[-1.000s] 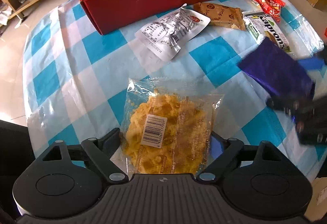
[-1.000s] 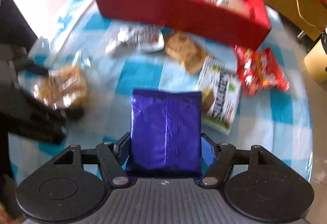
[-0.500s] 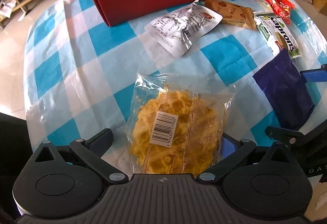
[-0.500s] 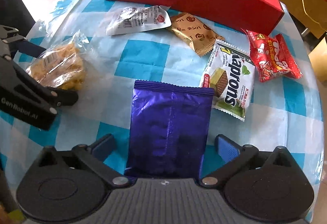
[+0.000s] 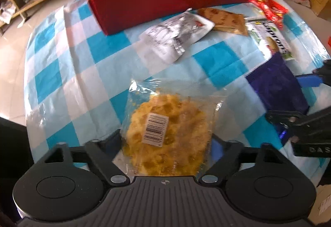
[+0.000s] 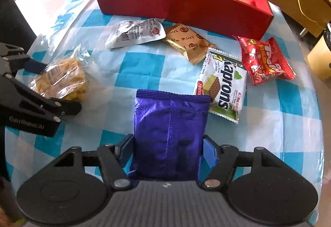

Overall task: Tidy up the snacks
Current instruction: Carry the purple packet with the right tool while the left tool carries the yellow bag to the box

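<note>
Wrappers lie in red box; each gripper clamps a packet.

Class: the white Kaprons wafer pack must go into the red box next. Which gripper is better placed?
Right. The Kaprons pack lies beside the right gripper; the left gripper sits far across.

Bench: box at the far edge, packets inside. Before it, left to right: label pouch, biscuit pack, wafer pack, chilli bag. Nearer: crisp bag at left, foil pack at centre, overlapping the wafer pack's edge.
</note>
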`<action>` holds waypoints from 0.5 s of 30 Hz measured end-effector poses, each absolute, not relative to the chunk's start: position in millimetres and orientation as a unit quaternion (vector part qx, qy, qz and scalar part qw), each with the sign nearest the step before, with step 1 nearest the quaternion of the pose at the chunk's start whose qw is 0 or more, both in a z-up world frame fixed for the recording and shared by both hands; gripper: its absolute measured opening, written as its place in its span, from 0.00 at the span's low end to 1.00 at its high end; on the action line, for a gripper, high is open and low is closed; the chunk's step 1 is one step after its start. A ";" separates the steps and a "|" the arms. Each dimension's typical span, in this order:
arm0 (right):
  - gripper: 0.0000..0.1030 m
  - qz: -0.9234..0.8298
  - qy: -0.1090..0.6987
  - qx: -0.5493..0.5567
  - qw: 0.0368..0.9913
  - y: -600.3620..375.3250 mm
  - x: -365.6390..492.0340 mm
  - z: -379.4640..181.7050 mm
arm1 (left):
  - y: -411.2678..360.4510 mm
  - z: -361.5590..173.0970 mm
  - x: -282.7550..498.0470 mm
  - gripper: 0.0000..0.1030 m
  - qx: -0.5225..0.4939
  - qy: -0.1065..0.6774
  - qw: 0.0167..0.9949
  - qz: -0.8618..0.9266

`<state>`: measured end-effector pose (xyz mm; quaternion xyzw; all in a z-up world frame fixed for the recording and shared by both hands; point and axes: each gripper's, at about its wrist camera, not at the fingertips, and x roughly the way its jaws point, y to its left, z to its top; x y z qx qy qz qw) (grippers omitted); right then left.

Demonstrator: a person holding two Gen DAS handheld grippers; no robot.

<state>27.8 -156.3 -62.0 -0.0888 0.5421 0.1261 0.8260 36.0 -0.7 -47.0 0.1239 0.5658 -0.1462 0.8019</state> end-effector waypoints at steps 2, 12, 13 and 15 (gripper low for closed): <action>0.61 0.122 0.539 -0.090 0.829 -156.7 26.4 -61.6 | -2.0 -46.4 33.6 0.80 0.121 0.566 0.803 -0.141; 0.61 0.115 0.510 -0.056 0.851 -164.8 22.5 -42.3 | -3.9 -27.6 31.0 0.79 0.085 0.556 0.813 -0.154; 0.61 0.114 0.509 -0.054 0.852 -165.3 22.8 -41.1 | -4.6 -25.6 31.3 0.79 0.082 0.553 0.814 -0.154; 0.61 0.114 0.507 -0.051 0.853 -166.1 24.3 -40.1 | -4.9 -21.1 32.9 0.79 0.075 0.548 0.819 -0.154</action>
